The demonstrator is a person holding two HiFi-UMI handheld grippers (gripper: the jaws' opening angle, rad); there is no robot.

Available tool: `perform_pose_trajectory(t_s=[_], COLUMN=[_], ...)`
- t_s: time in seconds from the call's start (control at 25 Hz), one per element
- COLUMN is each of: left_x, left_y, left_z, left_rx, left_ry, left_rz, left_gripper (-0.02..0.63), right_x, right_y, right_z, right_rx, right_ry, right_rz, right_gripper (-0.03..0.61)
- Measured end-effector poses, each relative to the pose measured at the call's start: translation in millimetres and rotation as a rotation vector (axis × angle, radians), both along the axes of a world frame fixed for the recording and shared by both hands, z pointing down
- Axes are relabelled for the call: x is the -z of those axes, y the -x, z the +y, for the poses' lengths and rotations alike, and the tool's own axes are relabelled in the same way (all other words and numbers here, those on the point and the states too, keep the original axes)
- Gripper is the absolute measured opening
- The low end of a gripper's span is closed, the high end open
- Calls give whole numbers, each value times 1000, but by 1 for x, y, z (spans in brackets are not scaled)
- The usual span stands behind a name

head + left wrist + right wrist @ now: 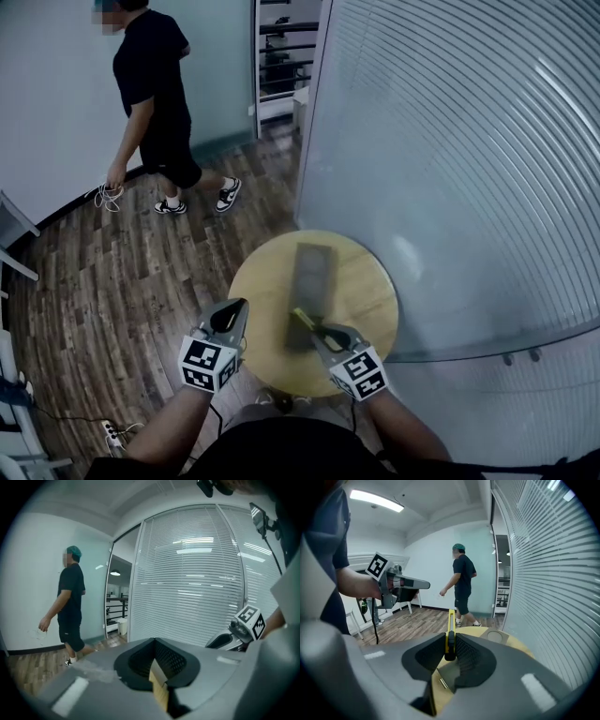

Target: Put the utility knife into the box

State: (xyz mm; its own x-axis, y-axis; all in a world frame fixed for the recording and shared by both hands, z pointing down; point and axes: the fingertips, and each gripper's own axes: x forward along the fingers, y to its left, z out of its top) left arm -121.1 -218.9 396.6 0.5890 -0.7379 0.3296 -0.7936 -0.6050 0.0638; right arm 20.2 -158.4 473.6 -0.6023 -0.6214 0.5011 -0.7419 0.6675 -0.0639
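Over the round surface [370, 281], right gripper [317, 330]: jaws clamped on the yellow utility knife [450, 629], at the box's [312, 267] near end.
Left gripper [230, 314]: jaws together, nothing between.

- Your left gripper [236, 307] has a smooth grey shell with a dark teardrop-shaped recess on its side, and your right gripper [314, 330] is built the same way.
- Each one carries a white cube printed with black square markers: the left marker cube [208, 364] and the right marker cube [358, 371].
- The inner pads [174, 660] are black with a fine ribbed texture.
- A pale rectangular sticker [70, 696] sits on the grey housing.
- A thin black cable [375, 623] hangs under your left gripper.
- You wear a black top [281, 448] with a short dark sleeve [330, 527].
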Motion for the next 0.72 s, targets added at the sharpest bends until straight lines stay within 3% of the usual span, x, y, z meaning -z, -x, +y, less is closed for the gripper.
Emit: perform_pose_trajectory(t_s=[0.72], left_x=[-77], left_y=[8], left_z=[-20], left_rx=[-1], left_ry=[119], left_rz=[-35], left_gripper=[5], right_x=[-79], right_y=[-5], right_z=[-9], right_rx=[-55], right_ry=[120], right_rz=[-12], right_gripper=[72])
